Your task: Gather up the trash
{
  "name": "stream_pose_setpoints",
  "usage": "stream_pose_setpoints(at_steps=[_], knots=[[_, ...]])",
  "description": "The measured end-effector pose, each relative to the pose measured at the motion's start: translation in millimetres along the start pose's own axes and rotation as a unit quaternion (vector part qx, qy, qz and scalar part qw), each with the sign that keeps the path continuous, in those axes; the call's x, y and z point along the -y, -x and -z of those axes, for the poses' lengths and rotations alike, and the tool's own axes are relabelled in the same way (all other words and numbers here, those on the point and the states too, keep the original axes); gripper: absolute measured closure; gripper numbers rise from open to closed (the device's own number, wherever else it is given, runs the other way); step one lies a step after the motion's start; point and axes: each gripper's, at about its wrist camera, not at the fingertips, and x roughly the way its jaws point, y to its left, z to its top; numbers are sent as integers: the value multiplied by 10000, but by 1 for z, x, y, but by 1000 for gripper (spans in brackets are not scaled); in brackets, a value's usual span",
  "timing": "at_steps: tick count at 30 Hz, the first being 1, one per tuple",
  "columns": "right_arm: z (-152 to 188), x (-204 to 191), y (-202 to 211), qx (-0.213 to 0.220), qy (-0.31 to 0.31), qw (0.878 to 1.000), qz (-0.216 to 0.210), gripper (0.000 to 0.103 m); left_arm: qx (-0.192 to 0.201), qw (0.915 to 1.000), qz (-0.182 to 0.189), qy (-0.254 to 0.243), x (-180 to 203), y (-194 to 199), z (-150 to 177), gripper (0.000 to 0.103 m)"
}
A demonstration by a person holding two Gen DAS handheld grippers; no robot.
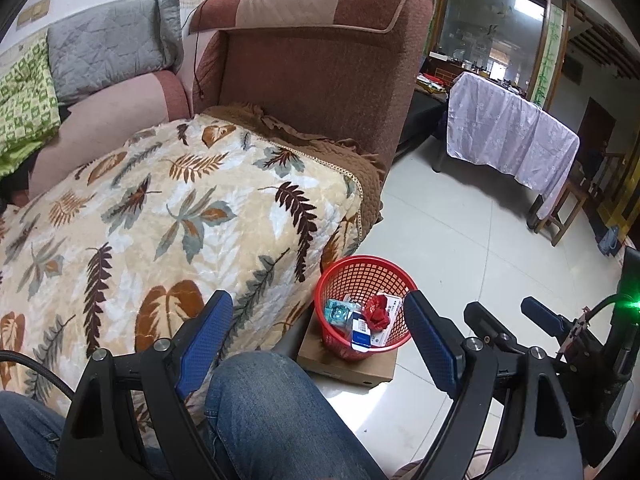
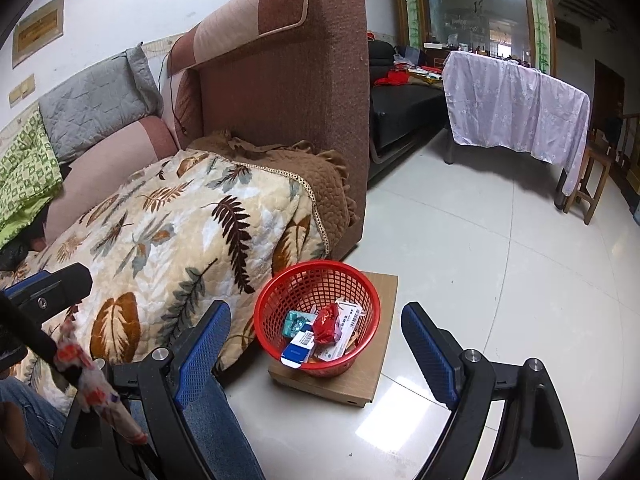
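Wide-apart jaws — red basket [image 2: 317, 316] of trash [image 2: 326, 325] just beyond, on cardboard box [image 2: 366, 376].

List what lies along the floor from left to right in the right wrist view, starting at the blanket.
Leaf-patterned beige blanket → red plastic mesh basket on a flat brown cardboard box → bare white floor tiles → table draped in pale lilac cloth

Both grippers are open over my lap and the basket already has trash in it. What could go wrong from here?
The red basket sits on a cardboard box near its edge, so a nudge from the right gripper could tip it. A blue-and-white carton leans near the rim and may spill out. The left gripper is over the person's knee and could snag the leaf-print blanket.
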Motion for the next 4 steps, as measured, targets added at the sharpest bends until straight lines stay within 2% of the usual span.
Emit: stream_pose_setpoints(at_steps=[2,4], knots=[[-2,-4,-4,5,-12,10000,-80,13,-12,10000,60,30,-6,-4,-2,17],[-8,-14,-12,20,-100,9988,-478,12,26,9998,167,120,-18,-5,-5,17]])
